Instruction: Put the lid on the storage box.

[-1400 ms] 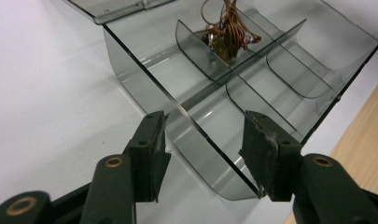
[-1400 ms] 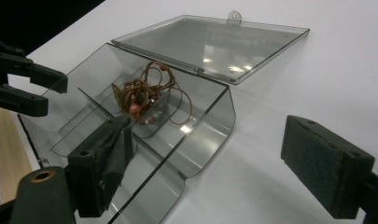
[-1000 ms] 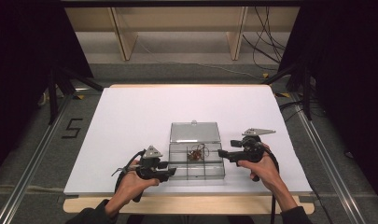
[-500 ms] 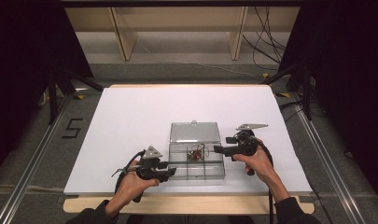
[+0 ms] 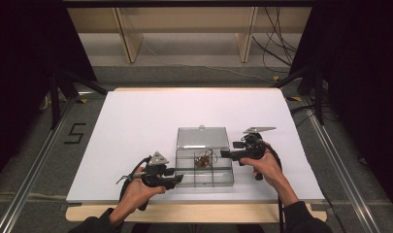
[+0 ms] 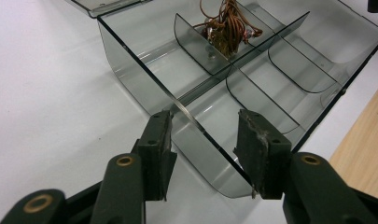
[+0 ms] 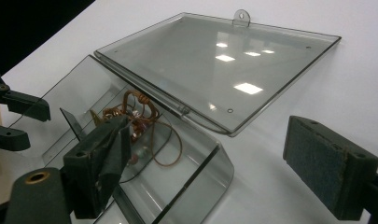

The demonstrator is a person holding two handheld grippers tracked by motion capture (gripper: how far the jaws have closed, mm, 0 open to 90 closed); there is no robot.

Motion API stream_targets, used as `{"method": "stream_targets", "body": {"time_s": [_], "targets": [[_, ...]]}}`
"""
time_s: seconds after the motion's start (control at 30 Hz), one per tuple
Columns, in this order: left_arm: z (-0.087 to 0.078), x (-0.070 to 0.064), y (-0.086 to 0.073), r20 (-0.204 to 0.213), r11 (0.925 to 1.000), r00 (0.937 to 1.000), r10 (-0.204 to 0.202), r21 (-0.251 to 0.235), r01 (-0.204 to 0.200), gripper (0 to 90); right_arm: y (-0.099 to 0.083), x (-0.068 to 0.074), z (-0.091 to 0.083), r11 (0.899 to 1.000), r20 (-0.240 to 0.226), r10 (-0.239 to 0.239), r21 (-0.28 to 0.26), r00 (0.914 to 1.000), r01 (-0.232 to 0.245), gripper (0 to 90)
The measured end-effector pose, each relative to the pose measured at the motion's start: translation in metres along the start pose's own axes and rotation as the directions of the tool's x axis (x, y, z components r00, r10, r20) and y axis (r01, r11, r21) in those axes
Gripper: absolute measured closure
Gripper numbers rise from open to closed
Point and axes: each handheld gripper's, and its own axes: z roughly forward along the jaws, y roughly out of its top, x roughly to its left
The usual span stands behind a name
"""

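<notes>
Smoky-clear box — coppery-brown wire tangle — white table.

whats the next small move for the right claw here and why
Probably ease the right claw forward and down toward the coppery wire tangle. Its jaws stand open above the clear box's near corner, the lid lies flat open, and the left claw straddles the box's wall, seemingly steadying it.

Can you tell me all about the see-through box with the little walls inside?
The clear plastic organizer box looks smoky grey and has rounded corners. Thin dividers split it into compartments. Its hinged lid lies flat open behind it on the white table, with a small hanging tab at the far edge. One far compartment holds a tangle of coppery wire. The left tool has its open jaws straddling the box's side wall.
</notes>
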Motion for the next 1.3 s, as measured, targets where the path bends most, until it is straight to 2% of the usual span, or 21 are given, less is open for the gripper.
{"method": "stream_targets", "body": {"time_s": [0.13,0.17,0.3,0.4,0.43,0.5,0.57,0.63,0.67,0.7,0.73,0.77,0.8,0.83,0.9,0.93,0.97,1.0,1.13,1.17,1.3], "targets": [[0.0,0.0,0.0,0.0,1.0,1.0,0.007,0.003,-0.007,55.3,0.001,-0.002,0.002,1.0,0.006,-0.01,0.01,0.9999,0.01,16.1],[0.0,0.0,0.0,0.0,1.0,1.0,0.008,0.003,-0.008,55.3,0.001,-0.002,0.002,1.0,-0.014,0.002,0.006,0.9999,-0.002,16.1],[0.0,0.0,0.0,0.0,1.0,1.0,0.009,0.003,-0.009,55.2,0.002,-0.002,0.004,1.0,-0.031,0.018,0.003,0.9994,-0.018,16.3],[0.0,0.0,0.0,-0.001,1.0,1.0,0.009,0.002,-0.009,55.3,0.002,-0.004,0.005,1.0,-0.021,0.006,0.011,0.9998,-0.005,16.2],[0.0,0.0,0.0,-0.001,1.0,1.0,0.009,0.001,-0.009,55.3,0.002,-0.004,0.006,1.0,-0.039,0.013,0.005,0.9992,-0.013,16.3],[0.0,0.0,0.0,-0.001,1.0,1.0,0.009,0.001,-0.009,55.2,0.002,-0.004,0.008,1.0,-0.025,0.006,0.006,0.9997,-0.006,16.5],[0.0,0.0,0.0,-0.005,1.0,0.9999,0.01,0.002,-0.009,55.3,0.003,-0.004,0.008,1.0,-0.038,0.005,0.011,0.9993,-0.005,16.6],[0.0,0.0,0.0,-0.006,0.9999,0.9999,0.01,0.002,-0.01,55.3,0.002,-0.002,0.008,0.999,-0.038,0.042,0.019,0.9984,-0.041,17.2],[0.0,0.0,0.0,-0.002,0.9999,0.9999,0.01,0.001,-0.01,55.3,0.003,-0.005,0.011,1.0,-0.033,-0.001,0.015,0.9995,0.001,17.4],[0.0,0.0,0.0,-0.003,0.9999,0.9999,0.011,0.001,-0.011,55.3,0.003,-0.005,0.01,1.0,-0.02,-0.009,0.017,0.9998,0.01,17.4],[0.0,0.0,0.0,-0.003,1.0,0.9999,0.01,0.001,-0.01,55.3,0.003,-0.005,0.01,1.0,-0.036,-0.003,0.015,0.9993,0.004,17.6],[0.0,0.0,0.0,-0.004,0.9999,0.9999,0.011,0.001,-0.011,55.3,0.003,-0.001,0.009,0.998,-0.044,0.051,0.039,0.9977,-0.049,17.6],[0.0,0.0,0.0,-0.003,0.9999,0.9999,0.011,0.001,-0.011,55.4,0.003,-0.005,0.01,1.0,-0.032,-0.001,0.023,0.9995,0.001,17.6],[0.0,0.0,0.0,-0.003,0.9999,0.9999,0.014,0.004,-0.014,55.3,0.003,-0.002,0.01,0.999,-0.038,0.038,0.037,0.9986,-0.036,17.6],[0.0,0.0,0.0,-0.004,0.9999,0.9999,0.012,0.002,-0.012,55.4,0.003,-0.004,0.011,1.0,-0.053,0.017,0.026,0.9985,-0.015,17.9],[0.0,0.0,0.0,-0.004,0.9999,0.9999,0.014,0.004,-0.014,55.4,0.003,-0.003,0.011,0.999,-0.057,0.025,0.027,0.998,-0.023,18.2],[0.0,0.0,0.0,-0.01,1.0,0.9999,0.008,-0.001,-0.008,55.3,0.003,-0.003,0.011,0.999,-0.055,0.029,0.028,0.9981,-0.027,18.3],[0.0,0.0,0.0,-0.013,1.0,0.9999,0.006,-0.002,-0.006,55.4,0.004,-0.004,0.012,1.0,-0.04,0.009,0.02,0.9992,-0.008,18.4],[0.0,0.0,0.0,0.001,0.9999,0.9999,0.016,0.004,-0.016,55.3,0.003,-0.004,0.013,0.999,-0.069,0.024,0.028,0.9973,-0.022,18.8],[0.0,0.0,0.0,0.001,0.9999,0.9999,0.011,0.001,-0.011,55.3,0.004,-0.007,0.013,1.0,-0.062,-0.001,0.022,0.9981,0.002,18.8],[0.0,0.0,0.0,-0.01,1.0,0.9999,0.009,0.001,-0.009,55.3,0.004,-0.008,0.014,1.0,-0.065,0.014,0.021,0.9978,-0.013,18.8]]}}
